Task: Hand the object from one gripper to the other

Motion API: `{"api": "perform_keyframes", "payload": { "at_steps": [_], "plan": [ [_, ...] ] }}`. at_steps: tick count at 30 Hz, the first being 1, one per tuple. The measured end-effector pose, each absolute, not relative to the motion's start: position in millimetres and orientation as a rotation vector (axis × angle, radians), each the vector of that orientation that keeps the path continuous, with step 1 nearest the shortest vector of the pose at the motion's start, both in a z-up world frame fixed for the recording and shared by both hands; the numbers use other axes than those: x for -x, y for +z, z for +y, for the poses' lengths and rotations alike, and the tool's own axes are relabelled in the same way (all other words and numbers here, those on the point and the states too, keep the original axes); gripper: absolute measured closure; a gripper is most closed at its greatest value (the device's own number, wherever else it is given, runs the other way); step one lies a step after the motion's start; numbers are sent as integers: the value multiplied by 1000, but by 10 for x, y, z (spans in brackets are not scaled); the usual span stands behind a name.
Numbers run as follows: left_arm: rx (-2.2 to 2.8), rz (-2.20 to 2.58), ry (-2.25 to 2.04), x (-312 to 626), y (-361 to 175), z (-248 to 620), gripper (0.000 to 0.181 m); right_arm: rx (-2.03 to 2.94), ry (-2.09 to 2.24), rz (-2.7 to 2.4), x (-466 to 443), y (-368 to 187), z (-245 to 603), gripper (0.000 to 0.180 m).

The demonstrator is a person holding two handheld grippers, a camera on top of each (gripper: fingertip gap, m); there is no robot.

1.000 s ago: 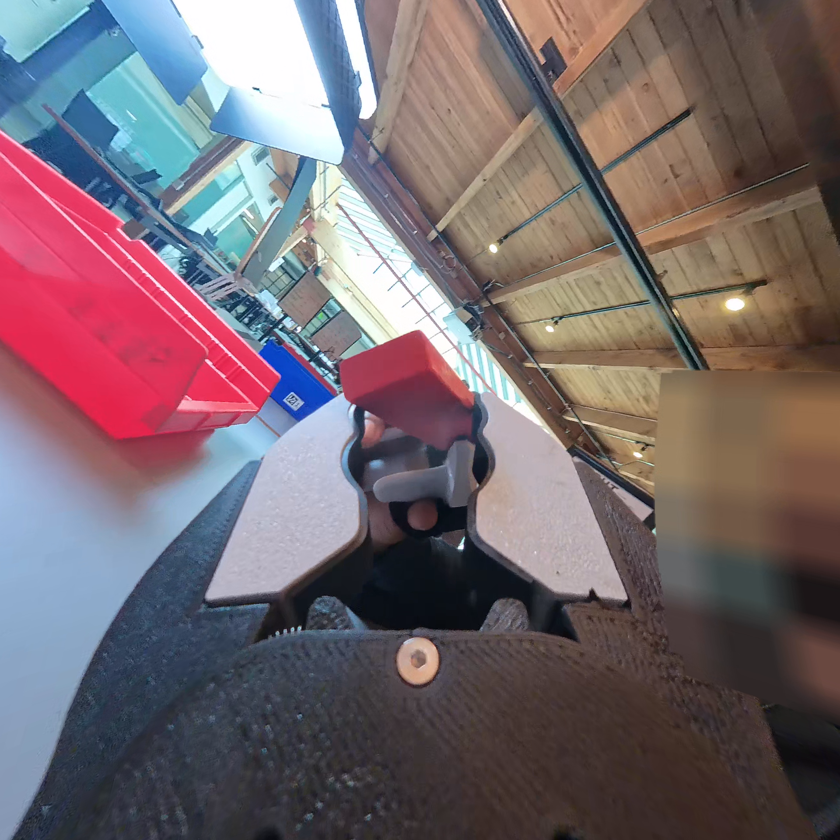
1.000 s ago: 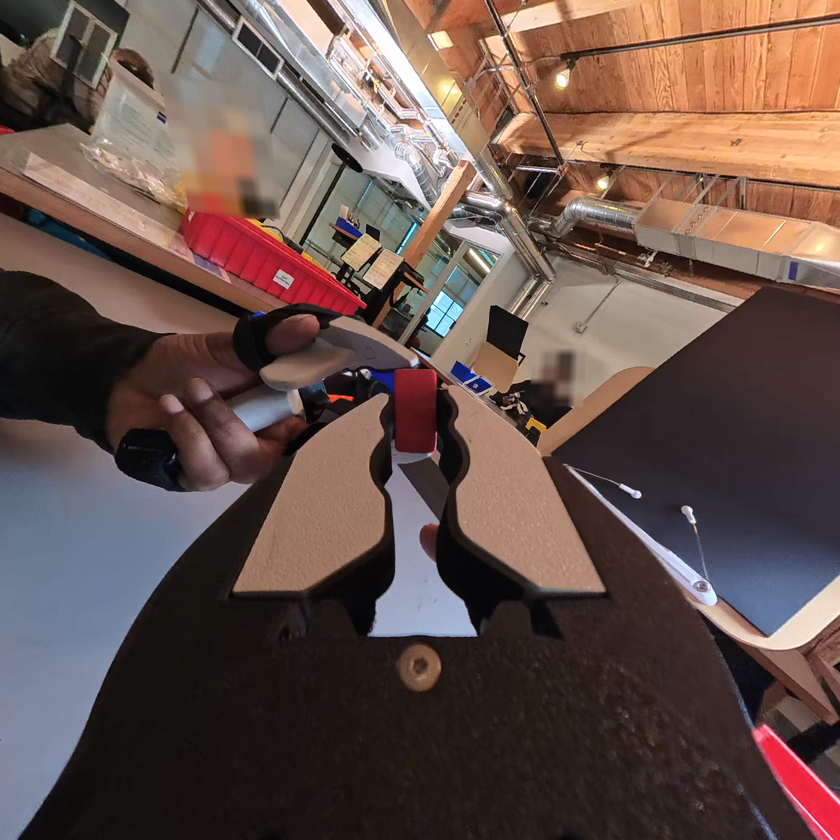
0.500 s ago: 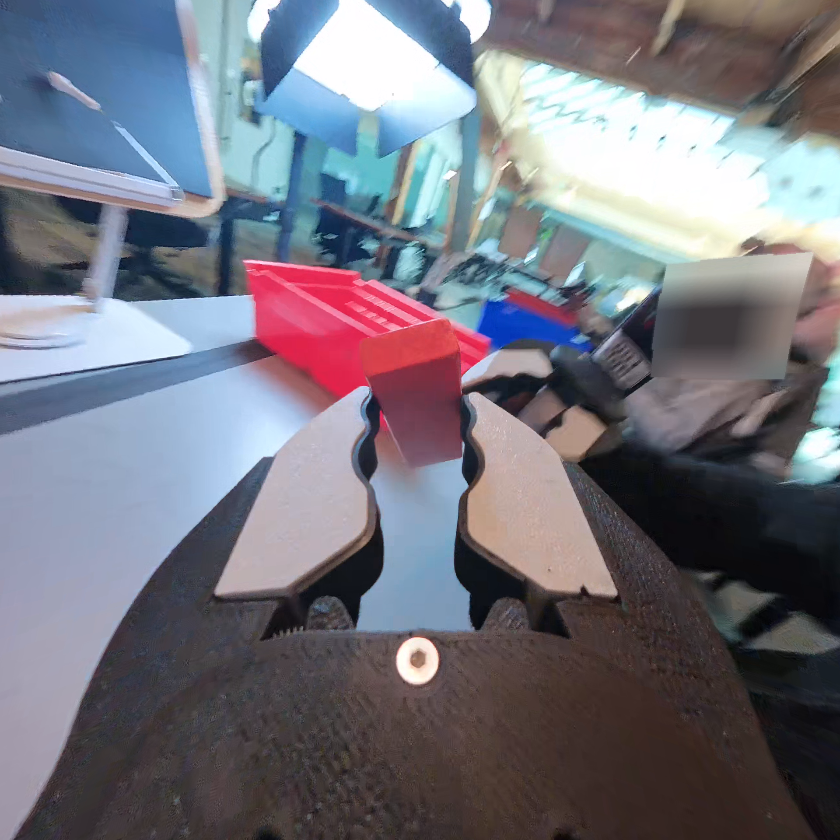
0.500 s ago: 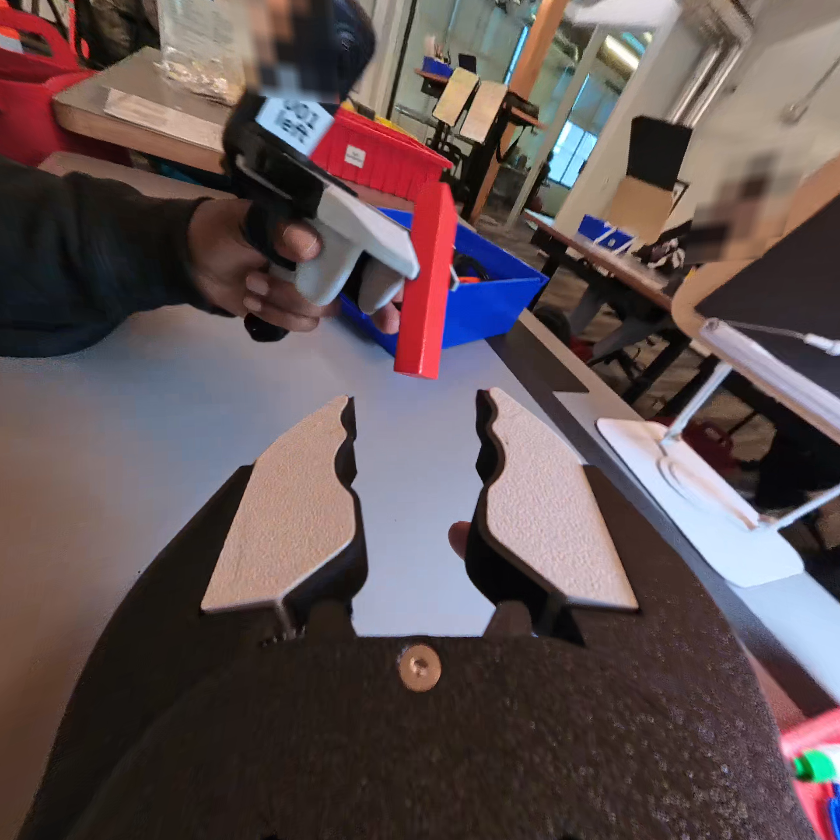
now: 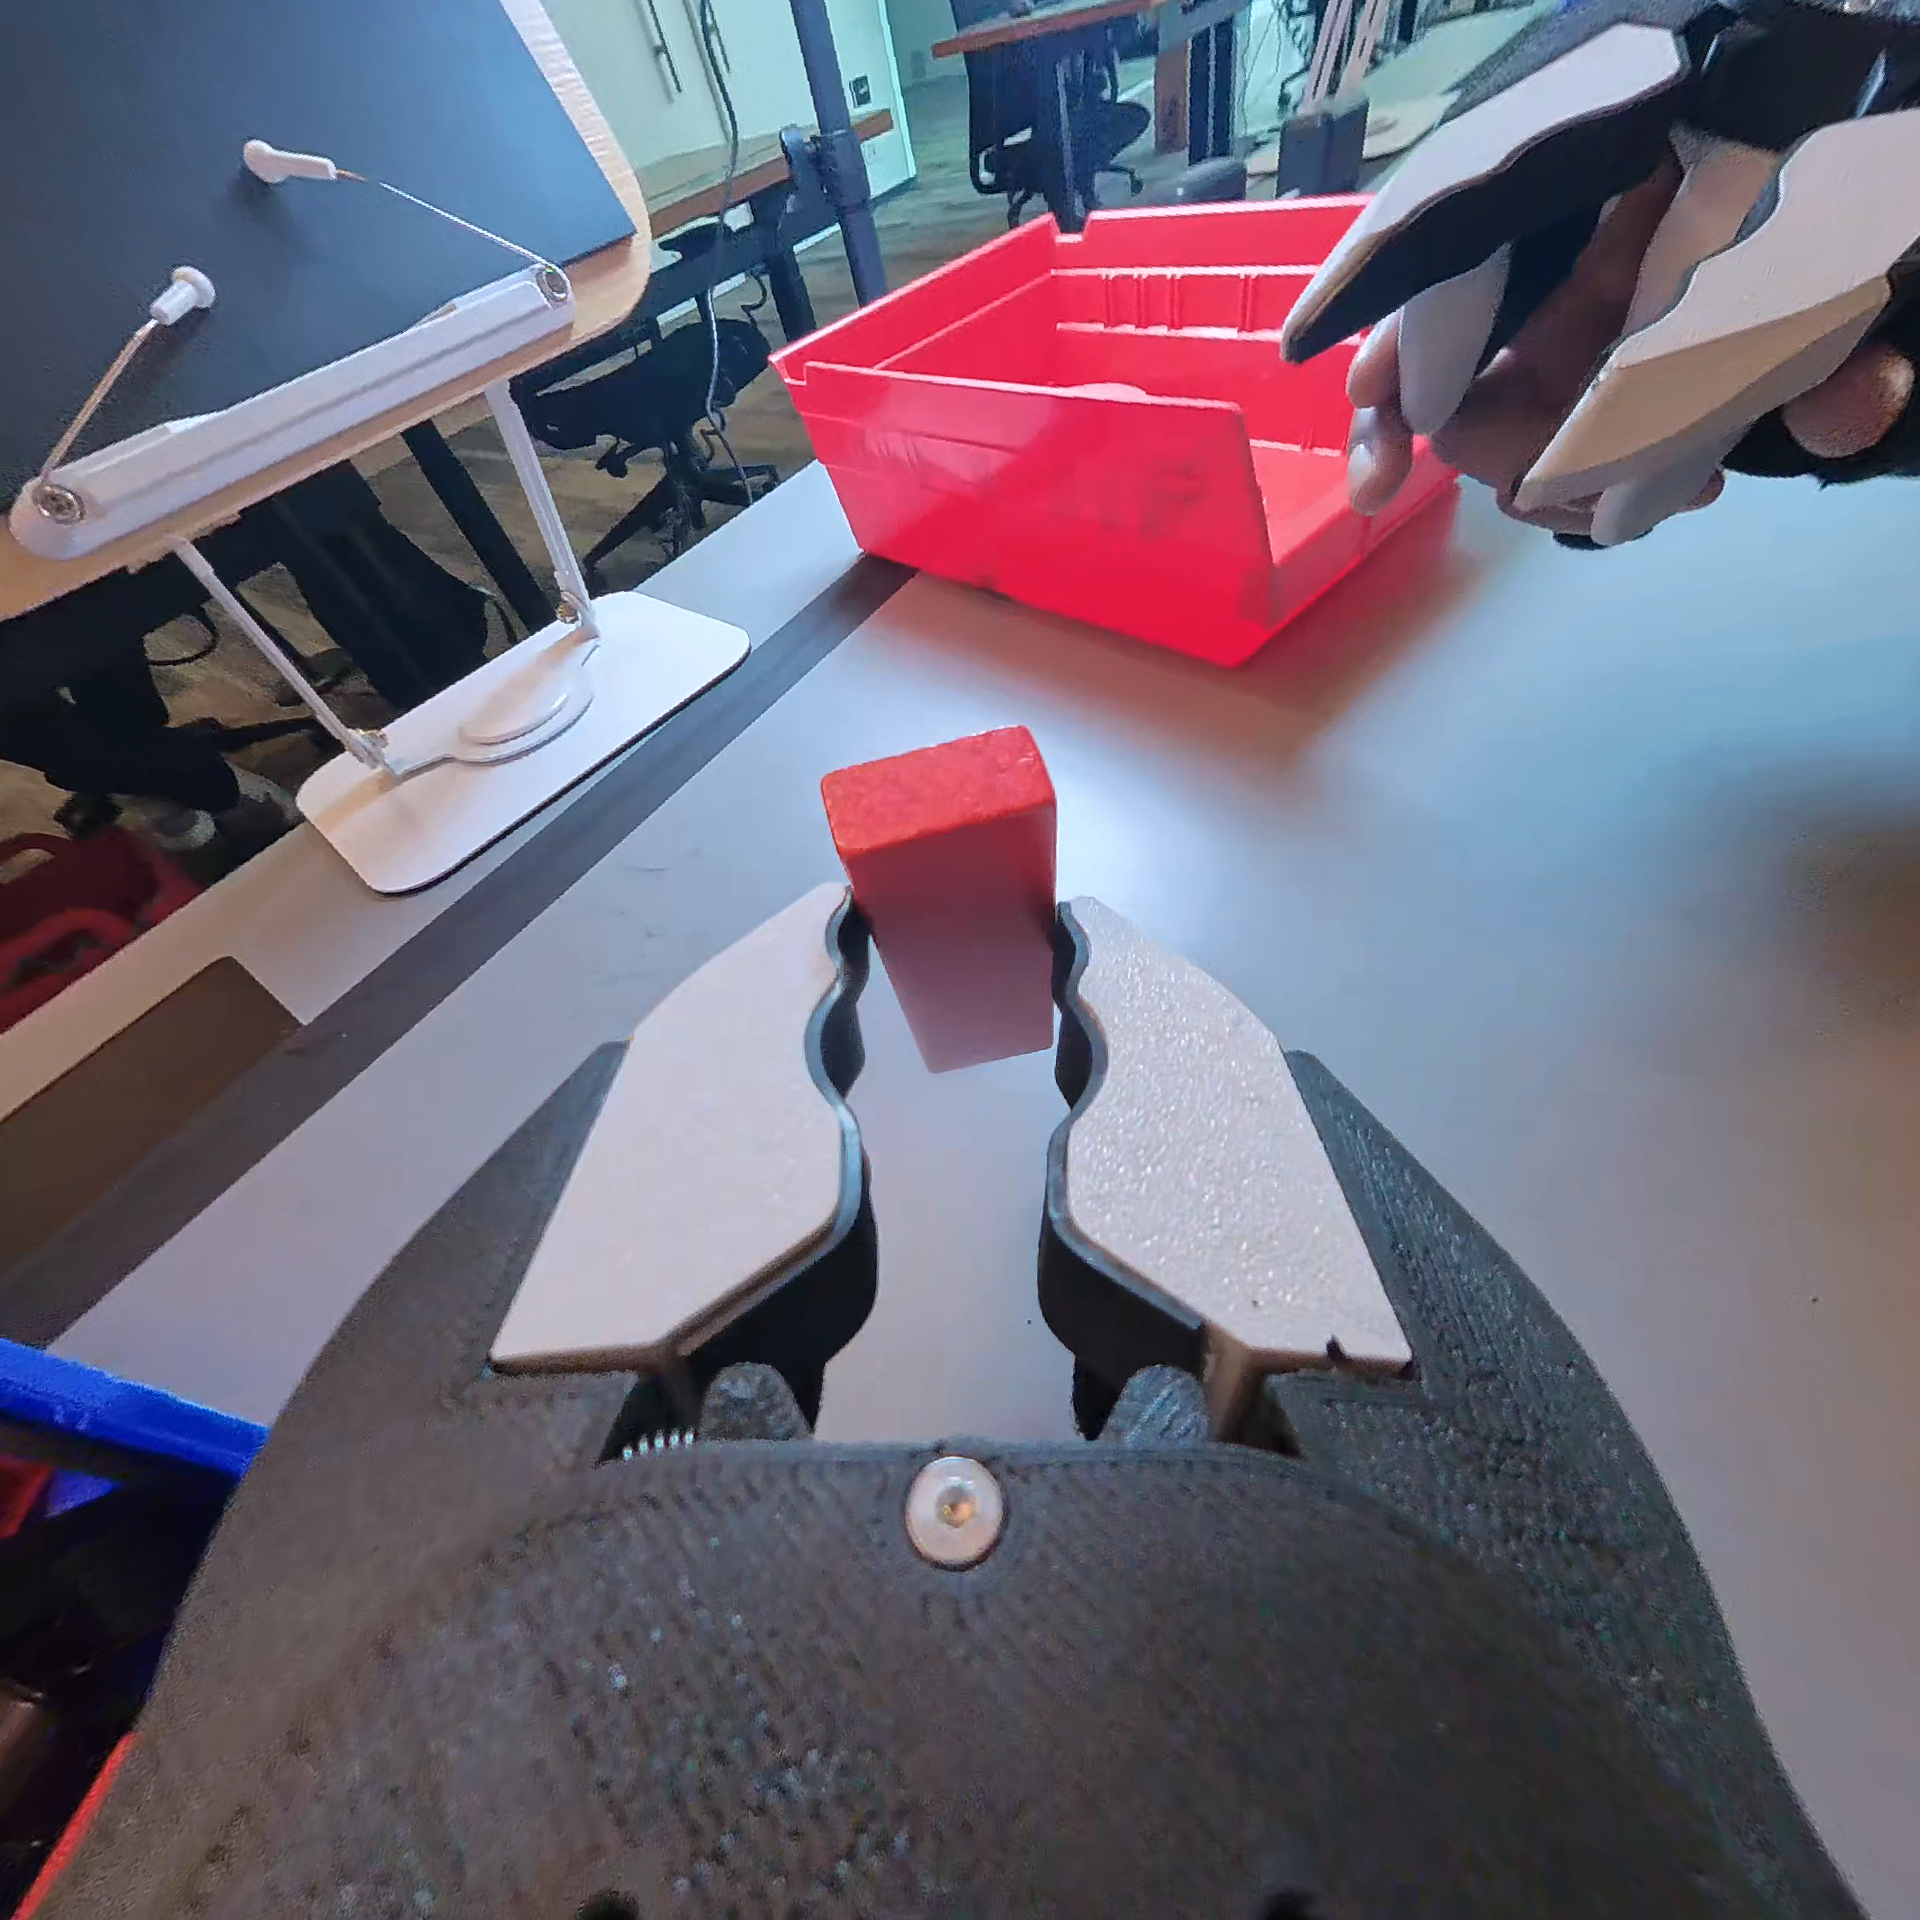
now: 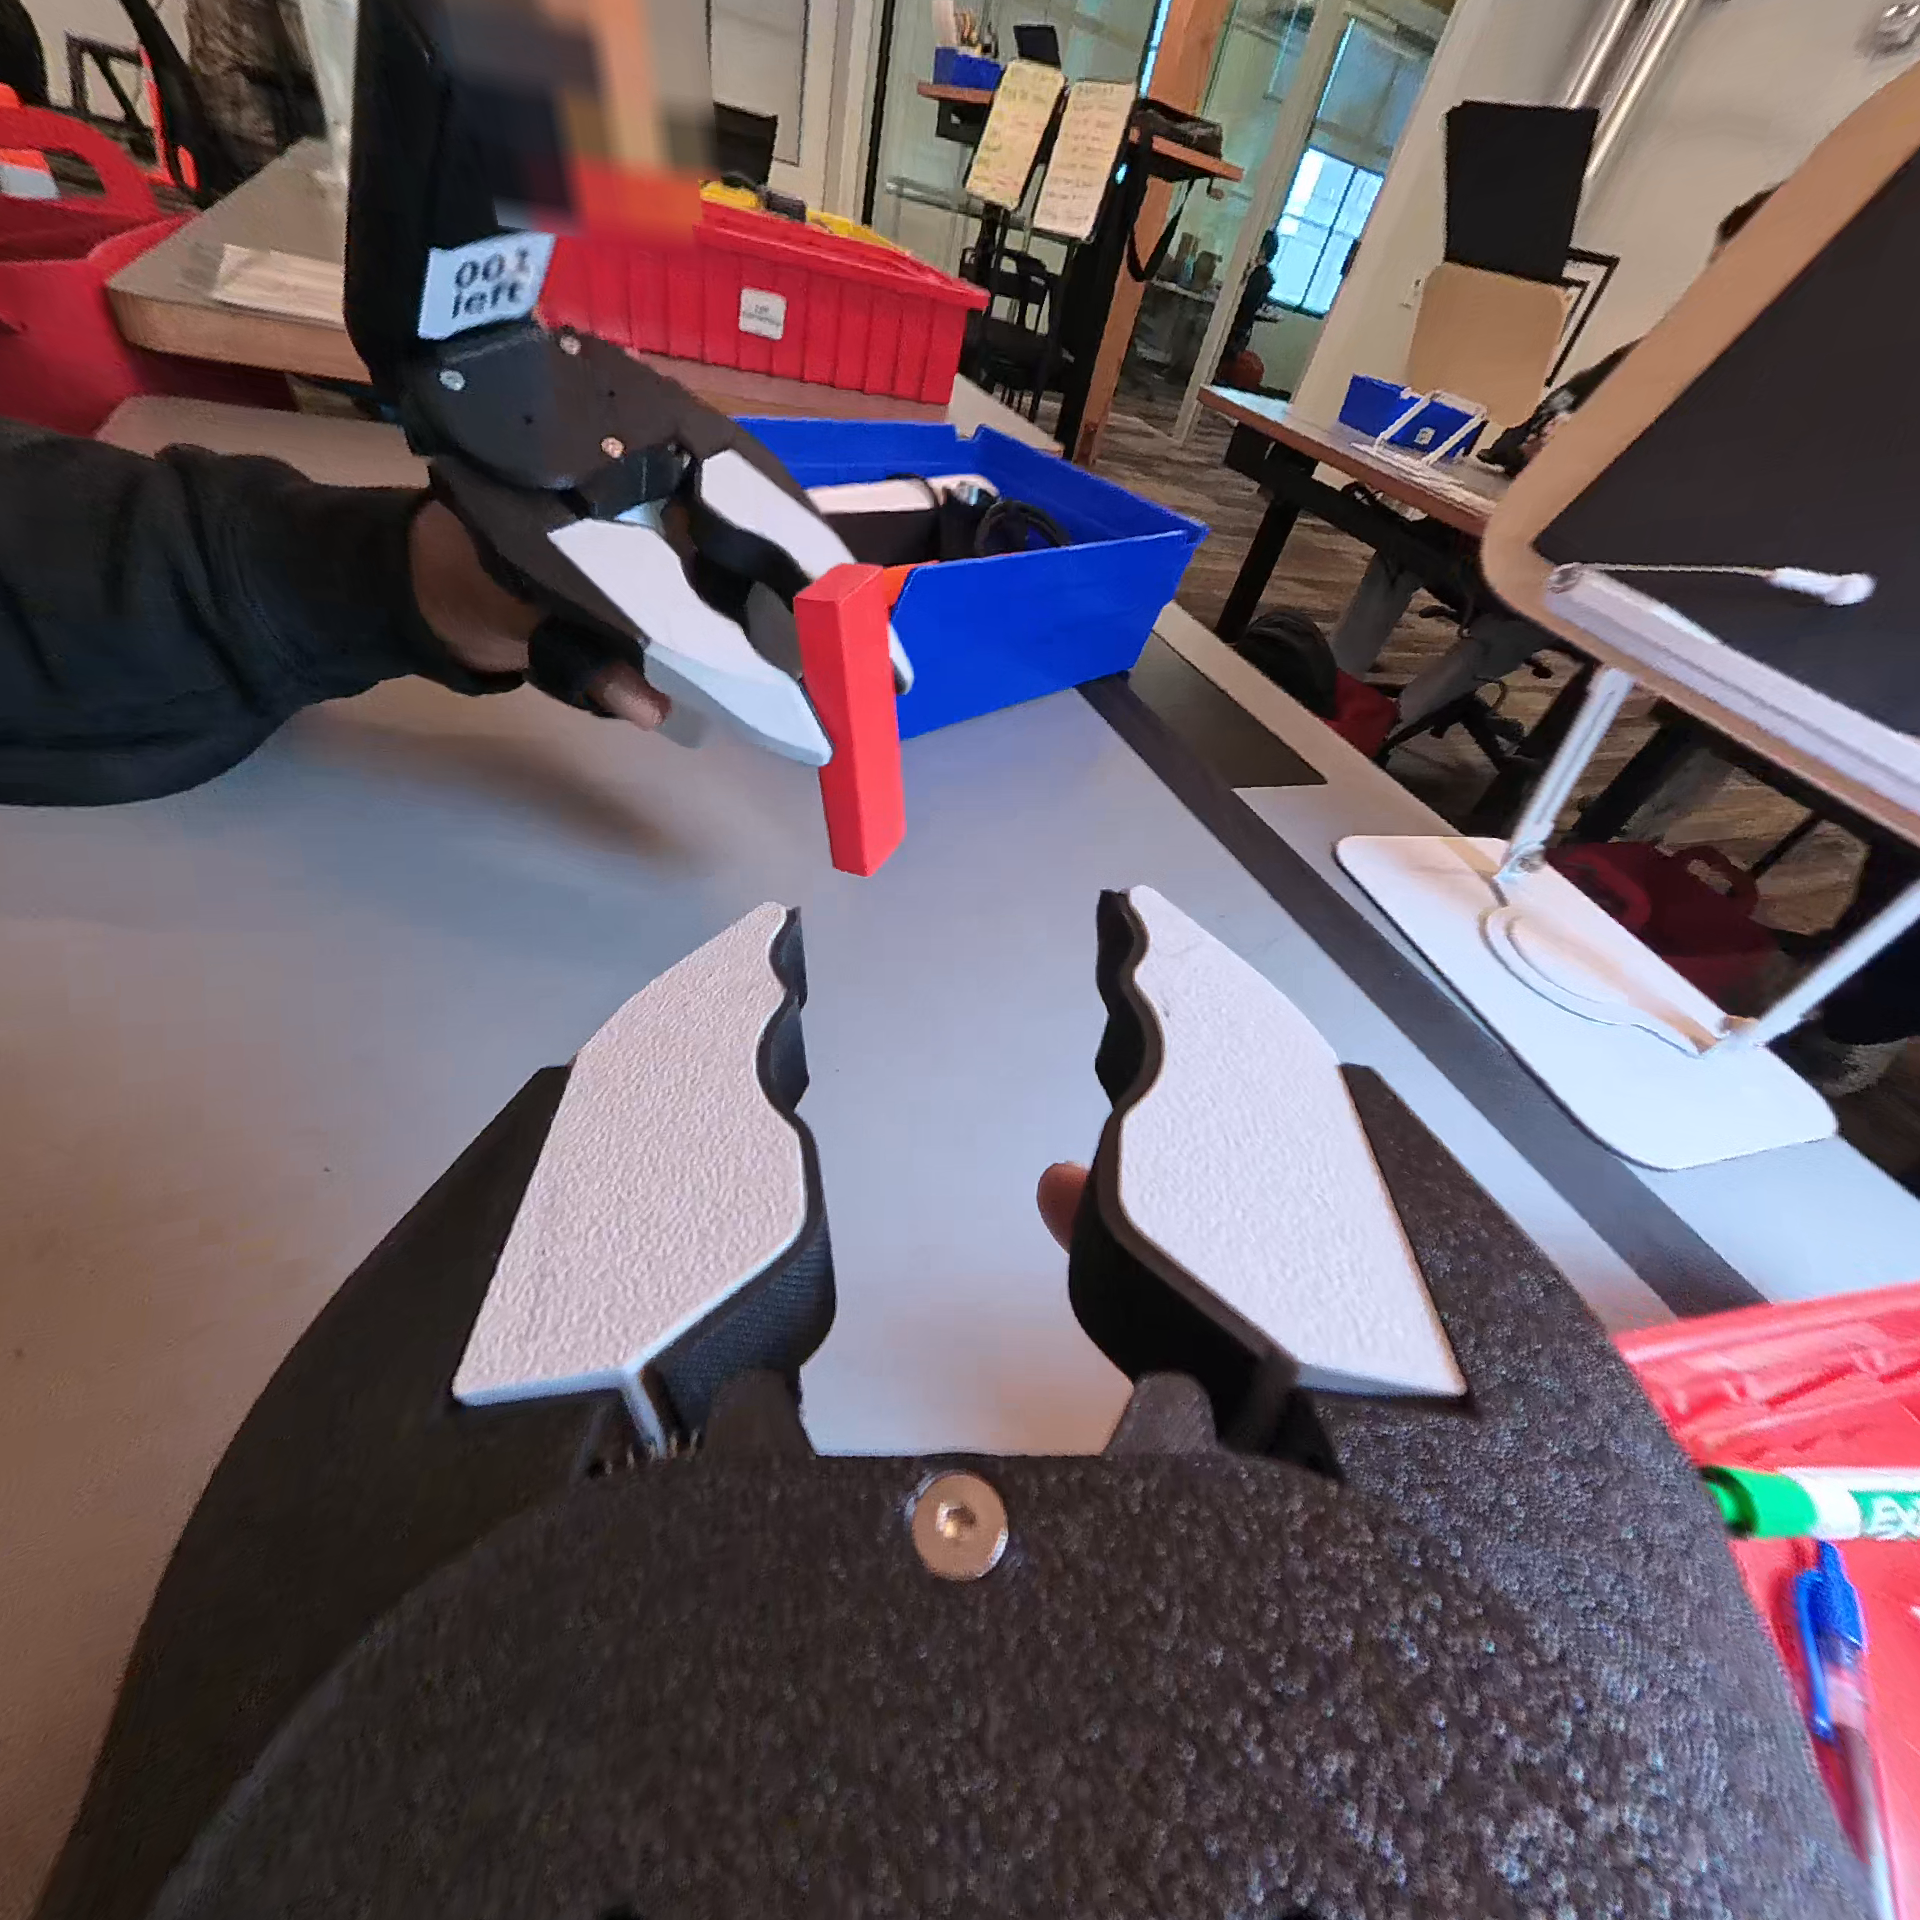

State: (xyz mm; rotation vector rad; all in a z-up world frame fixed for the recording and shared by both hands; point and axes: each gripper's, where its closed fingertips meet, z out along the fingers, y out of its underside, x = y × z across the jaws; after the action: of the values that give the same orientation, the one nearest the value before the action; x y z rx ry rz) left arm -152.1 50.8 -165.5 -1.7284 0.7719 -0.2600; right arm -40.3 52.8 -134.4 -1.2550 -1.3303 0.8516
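Note:
A long red block [image 5: 951, 894] is clamped between the fingertips of my left gripper [image 5: 951, 920], held above the grey table. In the right wrist view the same block [image 6: 852, 717] hangs upright from the left gripper [image 6: 831, 696], above and beyond my right gripper [image 6: 951, 914]. My right gripper is open and empty, apart from the block. It also shows in the left wrist view [image 5: 1455, 416] at the upper right, jaws spread, held by a gloved hand.
A red bin [image 5: 1039, 488] stands on the table ahead of the left gripper. A blue bin [image 6: 1039, 613] with cables sits behind the block. A white stand [image 6: 1579, 997] carrying a dark board stands past the table's right edge. A red tray with pens [image 6: 1829, 1455] lies at lower right. Spacing between my two grippers at the tips: around 12 centimeters.
One second ago both grippers held the block. The right gripper has opened and drawn back. The left gripper has swung down toward the table with the block in it.

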Motion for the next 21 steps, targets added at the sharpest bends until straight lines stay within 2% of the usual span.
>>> {"api": "perform_keyframes", "payload": {
  "at_steps": [6,12,21],
  "plan": [
    [1709,880,-112,1442,-1728,492,146,1246,838,-1406,606,-1480,364,128],
    [1653,1012,137,1347,-1811,485,146,1254,758,-1342,780,-1452,330,144],
    [1397,1175,524,1157,-1766,443,147,1390,826,-1281,1021,-1499,155,148]
  ]
}}
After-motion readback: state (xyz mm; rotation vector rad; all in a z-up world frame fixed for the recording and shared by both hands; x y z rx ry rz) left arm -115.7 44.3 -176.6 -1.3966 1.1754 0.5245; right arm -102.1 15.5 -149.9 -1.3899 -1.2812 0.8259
